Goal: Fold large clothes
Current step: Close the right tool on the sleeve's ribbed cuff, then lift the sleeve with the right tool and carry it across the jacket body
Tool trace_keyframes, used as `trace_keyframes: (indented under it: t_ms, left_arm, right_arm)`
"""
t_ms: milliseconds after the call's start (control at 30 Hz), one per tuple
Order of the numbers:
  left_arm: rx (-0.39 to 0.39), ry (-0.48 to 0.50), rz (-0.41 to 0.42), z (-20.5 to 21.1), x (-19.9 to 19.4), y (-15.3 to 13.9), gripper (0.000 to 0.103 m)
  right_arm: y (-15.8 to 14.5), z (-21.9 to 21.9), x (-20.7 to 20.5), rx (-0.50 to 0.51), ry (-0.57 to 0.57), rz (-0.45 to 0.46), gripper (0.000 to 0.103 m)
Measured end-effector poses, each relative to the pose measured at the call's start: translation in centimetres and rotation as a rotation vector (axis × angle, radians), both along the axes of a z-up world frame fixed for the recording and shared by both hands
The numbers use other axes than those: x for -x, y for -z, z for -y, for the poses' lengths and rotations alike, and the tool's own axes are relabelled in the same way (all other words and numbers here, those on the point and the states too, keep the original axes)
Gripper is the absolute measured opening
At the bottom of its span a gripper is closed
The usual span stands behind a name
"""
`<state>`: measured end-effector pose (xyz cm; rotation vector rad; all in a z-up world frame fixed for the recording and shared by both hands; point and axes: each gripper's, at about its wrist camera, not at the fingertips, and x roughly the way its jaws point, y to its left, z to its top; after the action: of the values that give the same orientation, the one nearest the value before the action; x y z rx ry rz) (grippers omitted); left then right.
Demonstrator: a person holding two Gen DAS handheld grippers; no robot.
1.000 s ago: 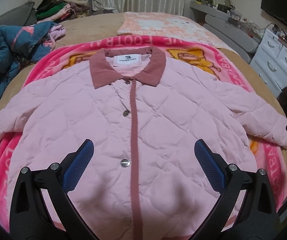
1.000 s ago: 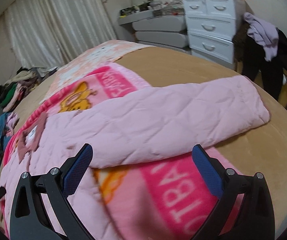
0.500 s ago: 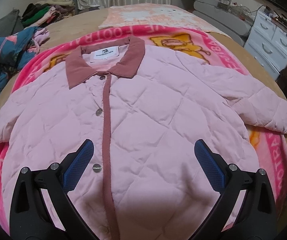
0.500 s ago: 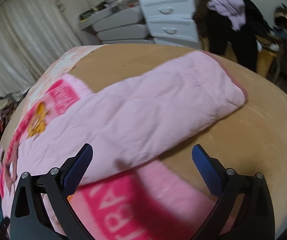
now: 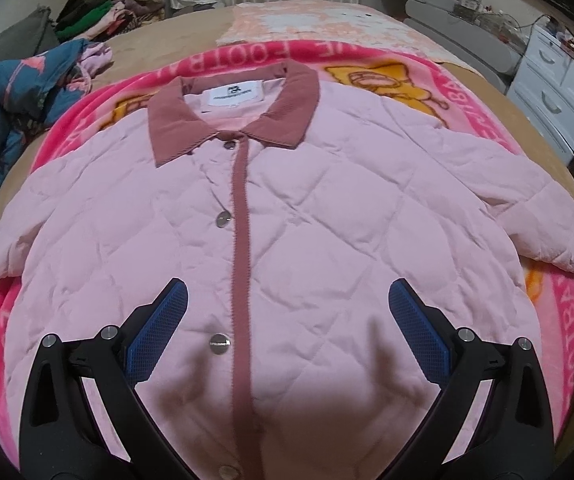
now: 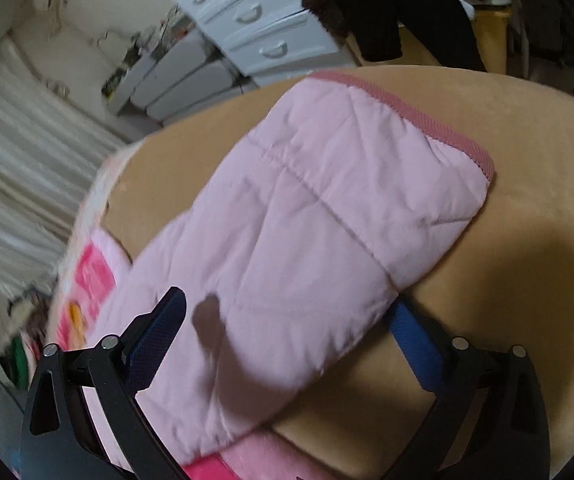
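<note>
My left gripper (image 5: 287, 320) hangs above the lower front of the pink quilted jacket (image 5: 287, 220), its blue-padded fingers (image 5: 159, 332) spread wide apart and holding nothing. The jacket lies flat and face up on the pink cartoon blanket (image 5: 467, 92), which covers the tan bed (image 5: 159, 44). Its dusty-rose collar (image 5: 231, 120) sits toward 12 o'clock, with the white label showing inside the neck, and the matching placket (image 5: 241, 260) with its metal snaps runs straight down toward 6 o'clock. One sleeve reaches out to 9 o'clock; the other stretches to 3 o'clock.

My right gripper (image 6: 283, 320) is open too, its fingers (image 6: 155, 332) standing on either side of the jacket's right sleeve (image 6: 319, 216). The sleeve passes between them, over the right-hand finger, but neither pad presses it that I can see. The sleeve's cuff (image 6: 439, 128), trimmed in rose, points toward 1 o'clock and rests on the bare tan bed.

A crumpled teal garment (image 5: 11, 112) lies at 9 o'clock beside the blanket, a clothes pile (image 5: 103, 16) at 11 o'clock, and a white chest of drawers (image 6: 255, 16) stands past the bed.
</note>
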<state>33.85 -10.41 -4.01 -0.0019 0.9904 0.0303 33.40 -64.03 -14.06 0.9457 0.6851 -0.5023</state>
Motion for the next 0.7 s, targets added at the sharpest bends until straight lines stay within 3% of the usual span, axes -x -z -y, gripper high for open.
trace_keyframes:
  t_ms: [33,67,133,167,200,367,700]
  left_arm:
    - [0.001,-0.006,0.001,-0.4,0.0,-0.1,0.094]
    - [0.000,-0.010,0.003,-0.7,-0.1,-0.2,0.094]
    - [-0.012,-0.017,0.012,-1.3,-0.1,-0.7,0.094]
    - [-0.016,-0.016,0.018,-1.6,0.0,-1.0,0.094]
    - [-0.019,-0.017,0.022,-1.9,0.0,-1.2,0.094]
    - [-0.018,-0.036,0.066,-3.9,0.4,-3.0,0.094]
    - [0.011,-0.081,0.089,-8.2,1.2,-4.8,0.094]
  right_arm:
    - [0.1,0.3,-0.1,-0.002,0.007,0.011,0.085]
    - [0.1,0.4,-0.1,0.008,0.012,0.011,0.065]
    - [0.1,0.8,-0.2,0.014,-0.003,0.038,0.052]
    - [0.0,1.0,-0.4,0.005,-0.021,0.060,0.034]
    - [-0.2,0.9,-0.6,-0.006,-0.051,0.086,0.032]
    - [-3.7,-0.5,-1.0,0.120,-0.114,0.131,0.022]
    - [-11.2,-5.3,-2.3,0.305,-0.240,0.230,0.018]
